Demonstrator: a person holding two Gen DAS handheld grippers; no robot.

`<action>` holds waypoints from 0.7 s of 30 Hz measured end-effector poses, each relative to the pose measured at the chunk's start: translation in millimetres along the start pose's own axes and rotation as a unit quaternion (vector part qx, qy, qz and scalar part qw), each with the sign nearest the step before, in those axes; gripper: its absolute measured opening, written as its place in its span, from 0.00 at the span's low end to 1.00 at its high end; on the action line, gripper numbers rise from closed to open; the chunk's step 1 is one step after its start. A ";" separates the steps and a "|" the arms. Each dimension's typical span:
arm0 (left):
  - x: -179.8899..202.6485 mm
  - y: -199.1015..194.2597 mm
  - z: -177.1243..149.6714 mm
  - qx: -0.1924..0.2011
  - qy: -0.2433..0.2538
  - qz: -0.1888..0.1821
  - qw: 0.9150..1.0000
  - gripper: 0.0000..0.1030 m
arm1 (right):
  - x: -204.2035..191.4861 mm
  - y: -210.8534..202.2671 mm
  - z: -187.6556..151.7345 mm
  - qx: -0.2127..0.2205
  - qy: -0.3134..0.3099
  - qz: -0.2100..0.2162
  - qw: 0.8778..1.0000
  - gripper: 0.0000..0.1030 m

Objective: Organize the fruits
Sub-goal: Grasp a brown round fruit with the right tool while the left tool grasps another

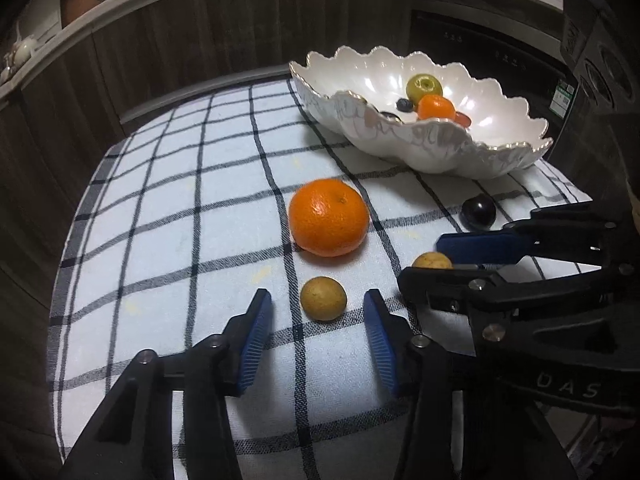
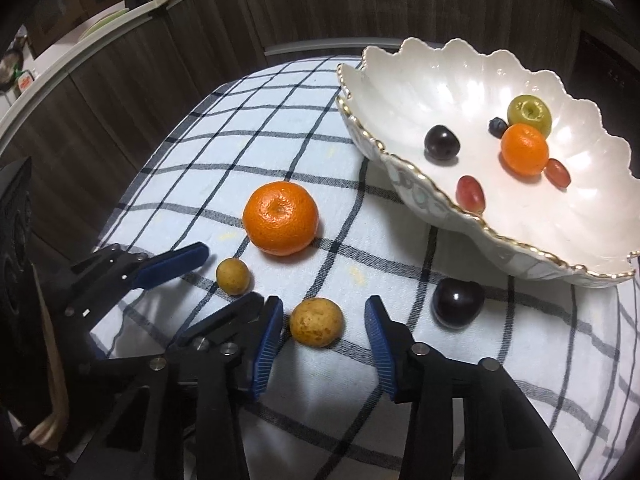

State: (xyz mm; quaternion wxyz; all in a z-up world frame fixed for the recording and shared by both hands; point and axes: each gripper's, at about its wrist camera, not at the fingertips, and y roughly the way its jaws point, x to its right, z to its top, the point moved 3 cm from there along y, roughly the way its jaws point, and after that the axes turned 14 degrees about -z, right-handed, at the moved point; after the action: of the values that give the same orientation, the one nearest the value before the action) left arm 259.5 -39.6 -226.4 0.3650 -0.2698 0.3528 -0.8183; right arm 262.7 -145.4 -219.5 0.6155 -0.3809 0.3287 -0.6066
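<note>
On the checked cloth (image 1: 180, 208) lie a large mandarin (image 1: 328, 217) (image 2: 281, 219), two small brown-yellow round fruits and a dark plum (image 1: 478, 211) (image 2: 458, 303). My left gripper (image 1: 318, 308) (image 2: 230, 276) is open with one brown fruit (image 1: 323, 298) (image 2: 233, 276) between its fingertips. My right gripper (image 2: 324, 322) (image 1: 428, 258) is open around the other brown fruit (image 2: 316, 322) (image 1: 432, 261). The white scalloped bowl (image 1: 440, 148) (image 2: 400, 92) holds a small mandarin (image 2: 524, 150), a green fruit (image 2: 529, 114), a dark plum (image 2: 441, 142), a blueberry and red grapes.
Dark wood cabinet fronts (image 1: 160, 52) with a pale counter edge curve behind the table. A black appliance (image 1: 480, 44) stands behind the bowl. The cloth's left half (image 1: 160, 240) carries no fruit.
</note>
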 end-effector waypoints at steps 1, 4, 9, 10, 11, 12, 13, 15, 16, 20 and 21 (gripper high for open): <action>1.0 -0.2 0.1 0.001 0.002 -0.001 1.000 0.39 | -1.6 0.8 -0.1 -0.002 -0.004 0.001 1.000 0.29; 3.3 0.7 -0.4 0.000 0.007 -0.004 1.000 0.32 | -4.5 1.2 -0.2 -0.001 -0.008 0.005 1.000 0.28; 3.4 0.0 0.1 0.000 0.004 -0.001 1.000 0.23 | -4.5 -1.0 -0.7 0.004 -0.008 0.005 1.000 0.28; 3.3 -0.7 0.1 0.001 0.003 0.002 1.000 0.23 | -4.2 -1.6 -0.6 0.004 -0.008 0.005 1.000 0.28; 3.4 -1.6 0.1 0.001 0.003 0.004 1.000 0.23 | -3.7 -2.4 -0.3 0.005 -0.008 0.004 1.000 0.28; 3.3 -2.7 0.2 0.002 0.002 0.004 1.000 0.23 | -3.6 -3.3 -0.1 0.007 -0.007 0.003 1.000 0.28; 3.8 -4.3 0.5 0.004 0.003 0.006 1.000 0.23 | -2.5 -4.5 0.0 0.008 -0.007 0.002 1.000 0.28; 5.5 -7.4 1.0 0.006 0.005 0.008 1.000 0.23 | -1.3 -7.7 0.4 0.012 -0.006 0.002 1.000 0.28; 6.5 -9.1 1.2 0.007 0.006 0.009 1.000 0.23 | -0.4 -9.4 0.7 0.014 -0.006 0.001 1.000 0.28; 10.3 -16.0 2.3 0.011 0.006 0.012 1.000 0.23 | 0.9 -16.1 0.7 0.021 -0.005 0.001 1.000 0.28; 11.5 -18.2 3.0 0.012 0.006 0.012 1.000 0.23 | 1.2 -17.8 0.7 0.023 -0.005 0.001 1.000 0.28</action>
State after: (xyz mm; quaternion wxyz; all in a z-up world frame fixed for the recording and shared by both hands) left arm 247.3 -41.0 -208.4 0.3761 -0.2558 0.3483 -0.8196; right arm 254.5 -146.1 -203.6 0.6263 -0.3693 0.3117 -0.6117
